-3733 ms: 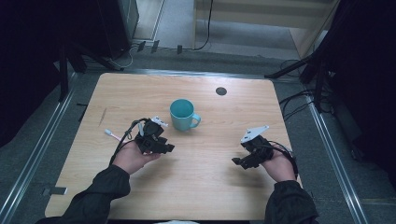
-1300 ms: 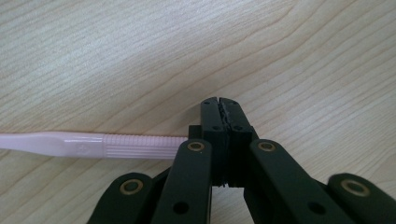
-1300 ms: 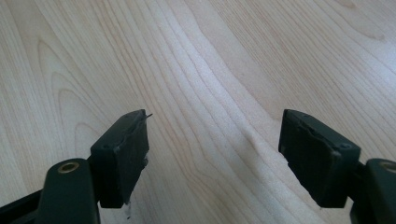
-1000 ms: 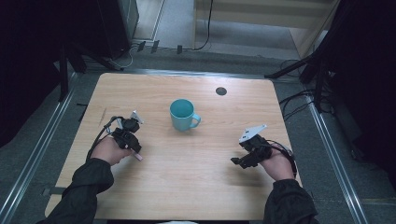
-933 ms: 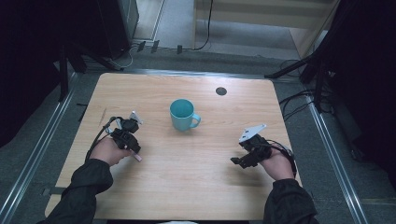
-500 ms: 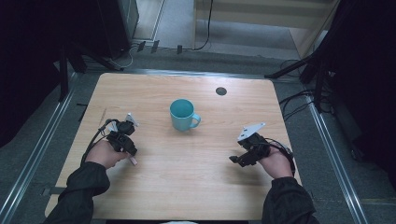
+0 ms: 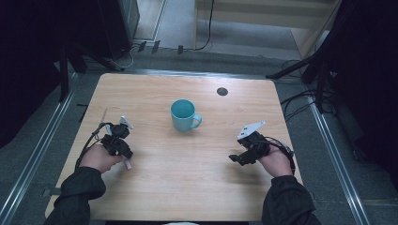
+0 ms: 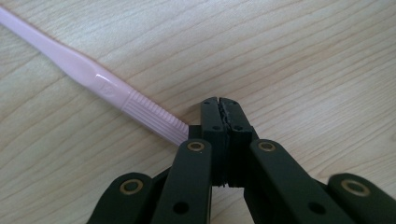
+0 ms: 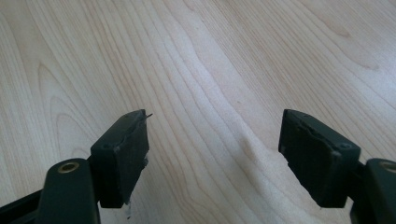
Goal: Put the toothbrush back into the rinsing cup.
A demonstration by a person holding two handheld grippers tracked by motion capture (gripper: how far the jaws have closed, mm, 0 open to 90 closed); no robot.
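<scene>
A person is sitting at the near side of a light wooden table [image 7: 187,197], and both forearms in dark sleeves are coming in from the bottom edge. The left hand [image 7: 98,158] is holding the left gripper [image 7: 117,140] near the left edge of the table. A thin pale pink stick [image 7: 127,164] is showing just beside this gripper, at its near side. The right hand [image 7: 274,161] is holding the right gripper [image 7: 234,159] near the right edge, and its grey plate is pointing up. A teal mug [image 7: 184,115] is standing upright between them, further back, its handle pointing right. A small dark round spot [image 7: 222,91] is lying behind the mug.
</scene>
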